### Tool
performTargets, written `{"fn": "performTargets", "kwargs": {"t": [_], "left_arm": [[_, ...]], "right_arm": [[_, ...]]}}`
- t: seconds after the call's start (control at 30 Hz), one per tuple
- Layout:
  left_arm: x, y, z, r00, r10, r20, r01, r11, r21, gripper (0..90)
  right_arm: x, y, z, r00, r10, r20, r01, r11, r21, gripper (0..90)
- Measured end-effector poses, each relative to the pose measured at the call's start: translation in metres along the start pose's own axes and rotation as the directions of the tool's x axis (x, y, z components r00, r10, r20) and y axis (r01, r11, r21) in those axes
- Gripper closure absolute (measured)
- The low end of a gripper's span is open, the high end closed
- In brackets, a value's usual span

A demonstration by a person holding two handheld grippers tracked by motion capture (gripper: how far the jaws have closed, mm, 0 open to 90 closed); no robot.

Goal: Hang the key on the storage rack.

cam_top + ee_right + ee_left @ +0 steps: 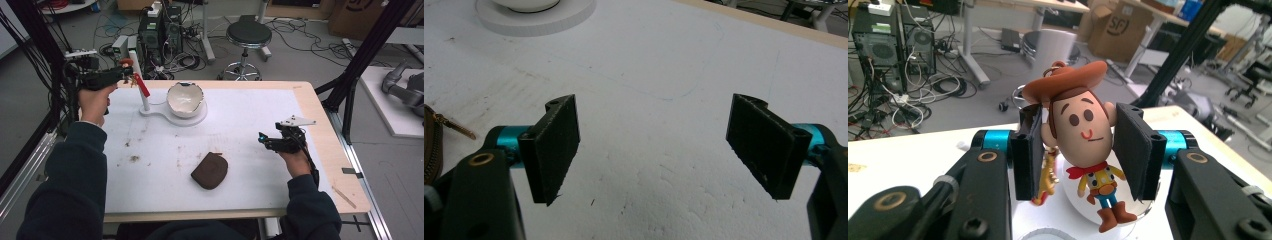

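A small cowboy figure (1085, 145) with a brown hat and a key ring hangs by its head between the pads of my left gripper (1078, 150), which is shut on it. In the high view the left gripper (126, 75) holds the figure (127, 64) in the air at the table's far left corner, just left of a white post (145, 100) with a red bar (142, 87) on top. My right gripper (265, 140) hovers low over the right side of the table. Its jaws (654, 145) stand wide open with nothing between them.
A white bowl (185, 99) sits on the post's round white base (196, 120) at the table's far middle. A brown zip pouch (210, 171) lies near the front middle, its zip pull (451, 127) left of the right gripper. Computers, cables and a stool stand beyond the table.
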State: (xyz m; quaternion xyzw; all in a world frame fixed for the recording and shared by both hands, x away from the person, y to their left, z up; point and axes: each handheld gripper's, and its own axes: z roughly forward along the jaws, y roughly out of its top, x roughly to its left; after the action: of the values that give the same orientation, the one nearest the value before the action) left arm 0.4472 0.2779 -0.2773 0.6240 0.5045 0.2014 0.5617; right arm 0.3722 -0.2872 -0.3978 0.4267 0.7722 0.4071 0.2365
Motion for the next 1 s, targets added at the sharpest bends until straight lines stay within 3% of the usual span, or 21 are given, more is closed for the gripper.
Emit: {"fn": "performTargets", "kwargs": {"t": [0.17,0.4,0.53,0.7,0.87,1.0], "left_arm": [[0.011,-0.009,-0.011,0.9990,-0.044,-0.010,0.043,0.9936,-0.104,53.4],[0.017,-0.019,-0.036,0.9996,-0.011,-0.025,0.007,0.9875,-0.157,46.3],[0.016,-0.036,-0.049,0.9996,0.024,-0.014,-0.026,0.9852,-0.170,45.4],[0.013,-0.066,-0.059,0.9968,0.079,0.005,-0.077,0.9808,-0.179,35.9],[0.005,-0.098,-0.065,0.9875,0.158,-0.002,-0.155,0.9710,-0.182,18.2],[0.000,-0.123,-0.069,0.9799,0.199,-0.013,-0.198,0.9639,-0.177,18.2]], "right_arm": [[0.001,0.000,0.000,1.0000,0.000,0.001,0.000,1.000,0.003,21.6],[0.001,0.000,0.000,1.0000,0.000,-0.001,0.000,1.000,0.003,21.6],[0.001,0.000,0.000,1.0000,-0.004,-0.001,0.004,1.000,0.005,21.6],[0.002,0.000,0.001,1.0000,-0.001,0.001,0.001,1.000,0.005,21.6],[0.002,0.001,0.002,1.0000,-0.008,-0.003,0.008,1.000,0.007,21.6],[0.003,0.001,0.004,0.9998,-0.019,-0.006,0.019,1.000,0.010,21.6]]}}
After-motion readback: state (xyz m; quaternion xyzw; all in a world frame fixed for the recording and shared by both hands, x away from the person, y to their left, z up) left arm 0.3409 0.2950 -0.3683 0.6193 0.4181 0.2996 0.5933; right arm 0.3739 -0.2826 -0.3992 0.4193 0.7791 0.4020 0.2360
